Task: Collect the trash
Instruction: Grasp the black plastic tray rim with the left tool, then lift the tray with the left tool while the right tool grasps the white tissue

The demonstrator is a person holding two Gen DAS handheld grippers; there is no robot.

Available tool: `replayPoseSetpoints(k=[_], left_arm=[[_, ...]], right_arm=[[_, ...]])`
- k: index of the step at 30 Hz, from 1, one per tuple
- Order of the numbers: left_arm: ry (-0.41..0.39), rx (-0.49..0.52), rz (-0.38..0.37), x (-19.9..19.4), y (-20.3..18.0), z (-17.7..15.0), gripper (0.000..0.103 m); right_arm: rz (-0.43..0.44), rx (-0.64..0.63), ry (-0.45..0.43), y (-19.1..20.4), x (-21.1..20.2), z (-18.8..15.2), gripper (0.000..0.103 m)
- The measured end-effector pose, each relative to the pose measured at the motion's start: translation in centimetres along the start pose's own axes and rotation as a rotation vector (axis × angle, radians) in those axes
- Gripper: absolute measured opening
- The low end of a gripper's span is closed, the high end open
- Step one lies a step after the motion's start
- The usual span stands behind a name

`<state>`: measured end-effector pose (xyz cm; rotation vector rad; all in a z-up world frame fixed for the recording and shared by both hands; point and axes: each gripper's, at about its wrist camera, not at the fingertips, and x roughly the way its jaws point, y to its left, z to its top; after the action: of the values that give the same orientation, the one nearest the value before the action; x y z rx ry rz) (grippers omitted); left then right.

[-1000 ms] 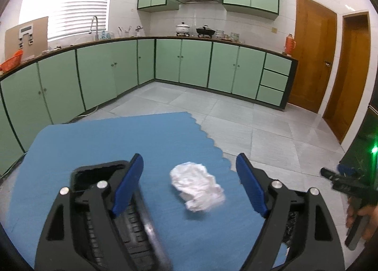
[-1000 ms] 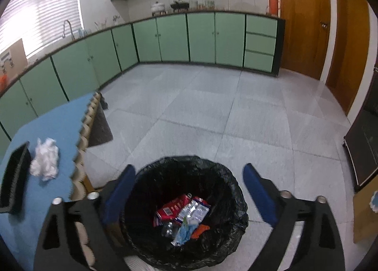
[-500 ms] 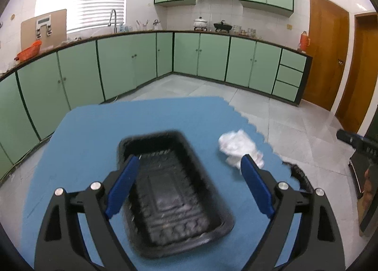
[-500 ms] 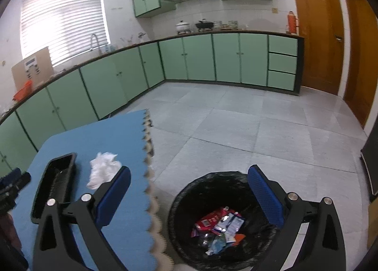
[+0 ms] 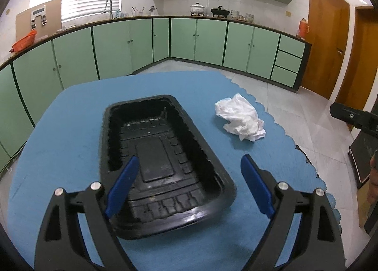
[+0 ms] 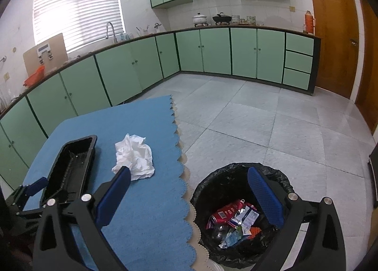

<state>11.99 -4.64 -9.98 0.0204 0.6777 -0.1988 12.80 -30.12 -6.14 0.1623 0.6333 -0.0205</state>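
A black plastic food tray (image 5: 163, 153) lies on the blue table cover (image 5: 70, 129); it also shows in the right wrist view (image 6: 69, 167). A crumpled white tissue (image 5: 241, 117) lies to its right, seen too in the right wrist view (image 6: 134, 157). My left gripper (image 5: 189, 188) is open and empty, hovering over the tray's near end. My right gripper (image 6: 189, 197) is open and empty, above the table's scalloped edge, between the tissue and a black-lined trash bin (image 6: 236, 181) holding wrappers and a red can.
The bin stands on the tiled floor (image 6: 259, 117) just right of the table. Green kitchen cabinets (image 5: 200, 42) run along the far walls. Wooden doors (image 5: 328, 46) are at the right. The right gripper's body shows at the edge of the left wrist view (image 5: 354, 117).
My left gripper has swung left from the tissue and backed up over the black tray. My right gripper has risen and turned left from over the bin toward the table.
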Motion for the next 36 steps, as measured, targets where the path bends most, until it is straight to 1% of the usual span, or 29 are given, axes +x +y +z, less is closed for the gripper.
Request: replayPoseSetpoints(k=[4, 6, 13, 16, 17, 18, 19, 20, 21, 22, 23, 26, 28, 30, 32, 36], left_arm=[[0.006, 0.004, 0.018, 1.0, -0.9, -0.1, 0.081], [0.019, 0.005, 0.026, 1.7, -1.2, -0.1, 0.077], [0.052, -0.003, 0.048, 3.4, -2.2, -0.6, 0.072], [0.075, -0.002, 0.052, 4.2, -2.8, -0.6, 0.067], [0.086, -0.008, 0.052, 4.5, -2.9, -0.5, 0.063], [0.096, -0.014, 0.049, 4.7, -2.9, -0.5, 0.056], [0.114, -0.03, 0.036, 5.1, -2.9, -0.5, 0.053], [0.126, -0.041, 0.035, 5.3, -2.7, -0.5, 0.045], [0.142, -0.056, 0.032, 5.6, -2.6, -0.6, 0.04], [0.147, -0.066, 0.023, 5.8, -2.5, -0.6, 0.04], [0.15, -0.072, 0.02, 5.9, -2.5, -0.7, 0.036], [0.14, -0.079, 0.027, 5.7, -2.6, -0.7, 0.035], [0.13, -0.08, 0.036, 5.5, -2.6, -0.7, 0.032], [0.111, -0.081, 0.053, 5.0, -2.7, -0.6, 0.024], [0.097, -0.077, 0.065, 4.5, -2.6, -0.4, 0.02], [0.079, -0.099, 0.066, 3.4, -1.3, 0.2, 0.013]], right_arm=[[-0.009, -0.012, 0.002, 0.1, 0.4, -0.4, 0.097], [-0.003, -0.002, 0.006, -0.1, 0.7, -0.5, 0.097], [0.0, 0.002, 0.018, -0.5, 1.5, -0.9, 0.097], [0.003, 0.005, 0.019, -0.6, 1.7, -0.9, 0.097], [0.005, 0.007, 0.021, -0.7, 1.8, -0.9, 0.097], [0.006, 0.009, 0.023, -0.8, 1.9, -0.9, 0.097], [0.007, 0.009, 0.024, -0.9, 2.0, -1.0, 0.097], [0.007, 0.008, 0.025, -0.9, 2.0, -1.0, 0.097], [0.006, 0.007, 0.025, -1.0, 2.1, -1.0, 0.097], [0.004, 0.006, 0.026, -1.0, 2.2, -1.0, 0.097], [0.004, 0.006, 0.026, -1.0, 2.2, -1.0, 0.097], [0.007, 0.004, 0.03, -1.0, 2.4, -1.1, 0.097], [0.012, -0.003, 0.033, -0.7, 2.6, -1.1, 0.097], [0.018, -0.012, 0.036, -0.3, 2.7, -1.2, 0.097], [0.026, -0.023, 0.04, 0.2, 2.8, -1.2, 0.097], [0.047, -0.04, 0.044, 1.3, 3.1, -1.1, 0.097]])
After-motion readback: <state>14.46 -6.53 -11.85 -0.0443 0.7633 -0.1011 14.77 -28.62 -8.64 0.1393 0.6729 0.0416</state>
